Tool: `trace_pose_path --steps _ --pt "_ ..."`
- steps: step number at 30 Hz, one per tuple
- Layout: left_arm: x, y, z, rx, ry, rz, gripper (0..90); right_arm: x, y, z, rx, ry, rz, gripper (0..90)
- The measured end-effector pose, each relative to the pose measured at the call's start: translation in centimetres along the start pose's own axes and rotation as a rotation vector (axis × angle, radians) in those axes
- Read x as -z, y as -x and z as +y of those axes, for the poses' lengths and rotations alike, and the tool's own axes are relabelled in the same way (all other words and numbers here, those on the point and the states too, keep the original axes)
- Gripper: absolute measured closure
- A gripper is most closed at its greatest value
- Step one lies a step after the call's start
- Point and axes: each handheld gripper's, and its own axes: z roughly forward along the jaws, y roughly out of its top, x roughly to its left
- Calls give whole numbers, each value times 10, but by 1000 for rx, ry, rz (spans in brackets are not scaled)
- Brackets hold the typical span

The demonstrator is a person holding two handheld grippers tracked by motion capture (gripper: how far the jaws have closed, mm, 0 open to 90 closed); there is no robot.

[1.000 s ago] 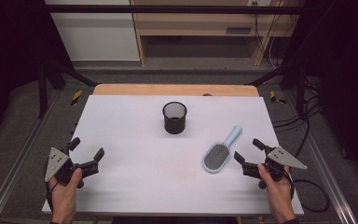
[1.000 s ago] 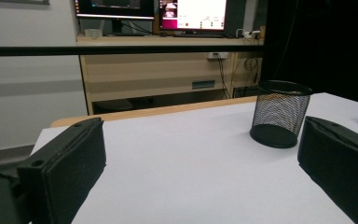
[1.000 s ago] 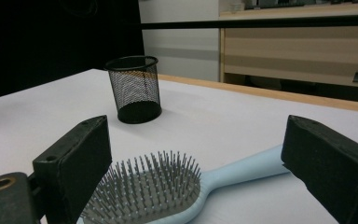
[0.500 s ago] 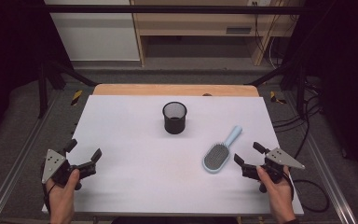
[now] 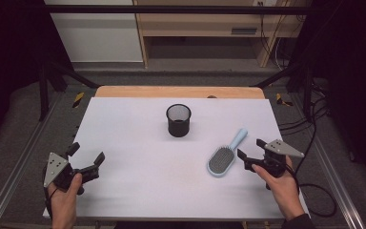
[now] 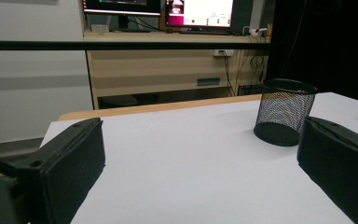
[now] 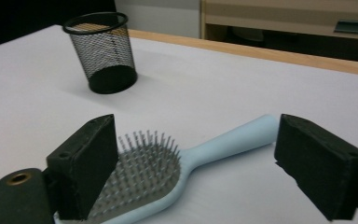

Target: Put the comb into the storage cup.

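The left hand-held gripper (image 5: 85, 162) waits open by the worktop's (image 5: 133, 191) near left corner, while the right hand-held gripper (image 5: 251, 153), jaws just narrowing though not yet touching, has edged up to the hairbrush (image 5: 225, 155) near the right edge, apparently about to grasp it.

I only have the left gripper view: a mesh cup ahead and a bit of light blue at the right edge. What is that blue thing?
Observer: A light blue hairbrush, lying flat on the table, bristles up, to the right of the mesh cup.
Operator: Is the right gripper on it?
Observer: Not gripping. The right gripper has its jaws open, either side of the brush where the handle joins the head; they have just been closing a little.
Operator: Which way does the handle point?
Observer: In the high view, toward the table's far right, away from the person.
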Motion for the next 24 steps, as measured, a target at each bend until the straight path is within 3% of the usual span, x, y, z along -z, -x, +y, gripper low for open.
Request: trace_pose_path --steps 11,14,17,24 --pt "1 -5 -2 19 -2 27 9 -31 10 39 49 -55 -47 303" --pt "1 -5 -2 20 -1 22 9 -40 13 45 40 -77 -52 342" --pt "0 -1 -1 4 -6 11 9 -47 16 49 29 -99 -48 374" --pt "-3 6 -2 -27 -27 -15 8 -65 22 59 86 -168 -89 573"
